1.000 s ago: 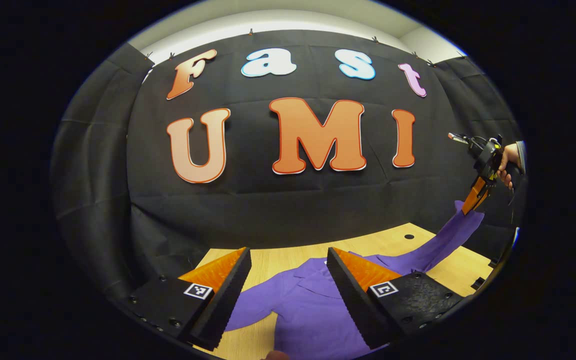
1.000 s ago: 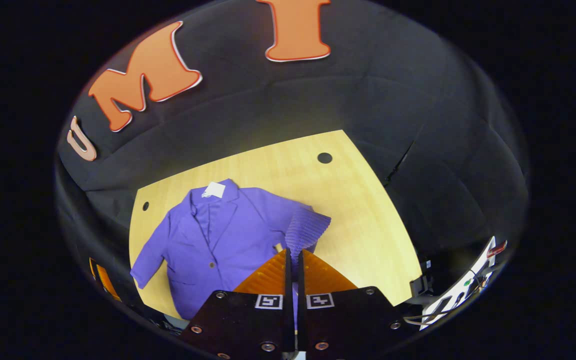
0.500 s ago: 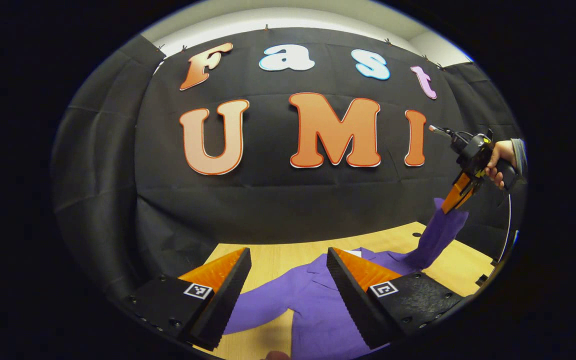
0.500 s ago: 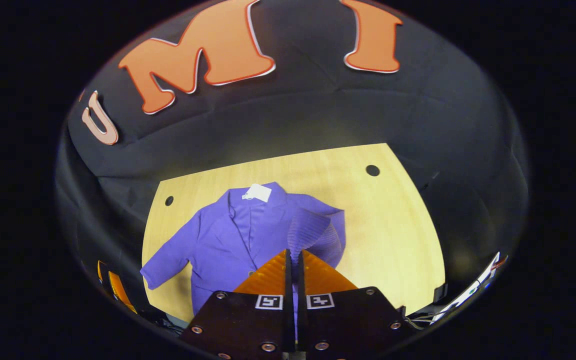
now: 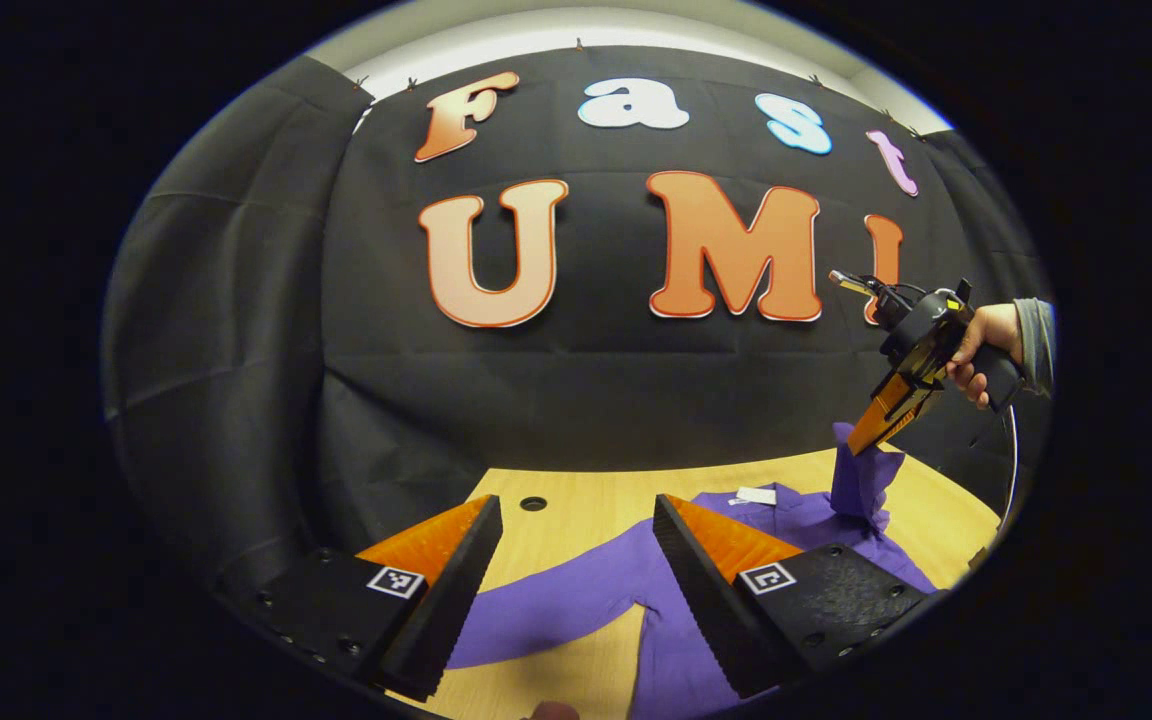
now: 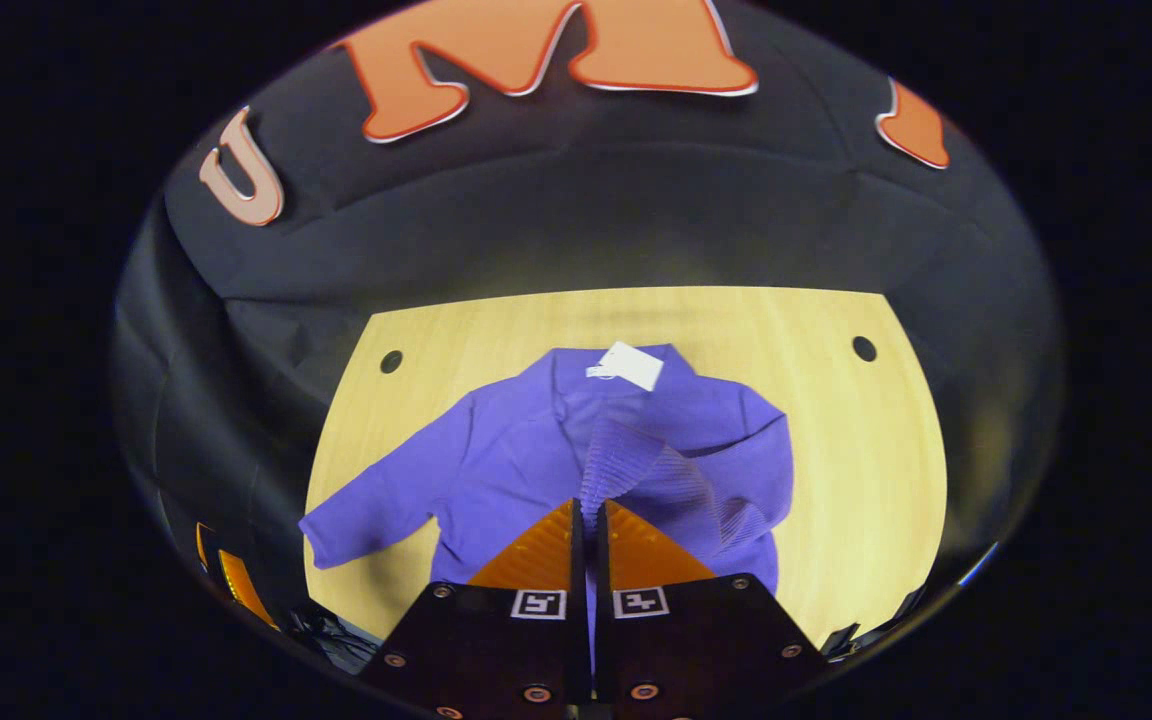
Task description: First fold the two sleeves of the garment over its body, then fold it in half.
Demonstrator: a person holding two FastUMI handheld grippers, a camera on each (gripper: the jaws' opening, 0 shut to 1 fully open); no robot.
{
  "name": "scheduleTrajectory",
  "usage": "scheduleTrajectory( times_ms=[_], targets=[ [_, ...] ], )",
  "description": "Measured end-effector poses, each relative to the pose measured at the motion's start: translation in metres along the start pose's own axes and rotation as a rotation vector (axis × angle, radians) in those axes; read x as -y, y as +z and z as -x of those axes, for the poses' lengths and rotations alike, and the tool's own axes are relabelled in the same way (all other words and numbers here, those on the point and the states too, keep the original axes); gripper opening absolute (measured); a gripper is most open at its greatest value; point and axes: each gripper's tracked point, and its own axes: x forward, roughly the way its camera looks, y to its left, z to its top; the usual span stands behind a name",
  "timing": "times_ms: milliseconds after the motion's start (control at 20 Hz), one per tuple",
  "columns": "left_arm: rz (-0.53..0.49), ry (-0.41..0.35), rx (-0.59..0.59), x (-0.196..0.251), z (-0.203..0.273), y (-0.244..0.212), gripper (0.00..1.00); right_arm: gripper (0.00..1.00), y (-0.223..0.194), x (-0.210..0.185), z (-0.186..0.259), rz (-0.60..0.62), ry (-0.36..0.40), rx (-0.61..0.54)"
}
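Left gripper view: your left gripper [image 5: 576, 560] is hovering low over the near edge of the worktop [image 5: 576, 490], jaws spread wide, gripping nothing. The purple jacket [image 5: 636, 590] is lying flat under and beyond them, its left sleeve [image 5: 546, 610] stretching out sideways. Far right, your hand [image 5: 981, 345] is holding the right gripper [image 5: 861, 440] up, its tips pinching the right sleeve [image 5: 861, 480] above the jacket body.

Right gripper view: your right gripper [image 6: 587, 520] is looking down, jaws pressed together on the raised right sleeve [image 6: 636, 470], which is hanging over the jacket [image 6: 506, 450] chest. A white tag [image 6: 626, 365] is sitting at the collar, probably a label. The left sleeve [image 6: 366, 510] is lying spread on the worktop [image 6: 836, 450].
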Motion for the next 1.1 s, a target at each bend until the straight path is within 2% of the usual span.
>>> scheduleTrajectory(
  times_ms=[250,350,400,500,550,600,650,700,750,800,850,900,1100],
  targets=[
    [0.011,0.056,-0.036,-0.026,0.001,-0.015,0.98,0.02,0.001,-0.047,-0.023,0.000,0.068,0.018],
    [0.009,0.071,-0.048,-0.032,0.002,-0.019,0.99,0.08,0.000,-0.061,-0.024,-0.005,0.103,0.029],
    [0.005,0.078,-0.054,-0.036,0.004,-0.021,0.98,0.01,0.003,-0.068,-0.025,-0.003,0.127,0.043],
    [0.001,0.094,-0.067,-0.041,0.001,-0.025,0.98,0.23,0.007,-0.074,-0.015,-0.001,0.163,0.070],
    [0.006,0.098,-0.073,-0.043,0.000,-0.026,0.98,0.53,0.010,-0.072,-0.008,0.001,0.167,0.095],
    [0.012,0.106,-0.077,-0.049,-0.001,-0.028,0.98,0.47,0.017,-0.069,-0.001,0.012,0.167,0.128],
    [0.015,0.115,-0.084,-0.054,-0.002,-0.030,0.99,0.55,0.022,-0.061,0.010,0.022,0.153,0.169],
    [0.012,0.126,-0.092,-0.060,-0.004,-0.032,0.98,0.57,0.028,-0.052,0.021,0.038,0.135,0.212],
    [0.010,0.134,-0.102,-0.064,-0.006,-0.033,0.98,0.64,0.032,-0.040,0.034,0.049,0.110,0.256],
    [0.009,0.138,-0.118,-0.067,-0.009,-0.034,0.98,0.68,0.037,-0.030,0.049,0.060,0.094,0.301],
    [0.016,0.138,-0.135,-0.073,-0.012,-0.038,0.98,0.66,0.040,-0.022,0.067,0.068,0.075,0.341],
    [0.026,0.136,-0.161,-0.075,-0.016,-0.044,0.98,0.80,0.043,-0.016,0.085,0.078,0.068,0.380],
    [0.062,0.124,-0.297,-0.090,-0.034,-0.076,0.98,0.91,0.045,0.027,0.146,0.078,-0.011,0.532]
  ],
)
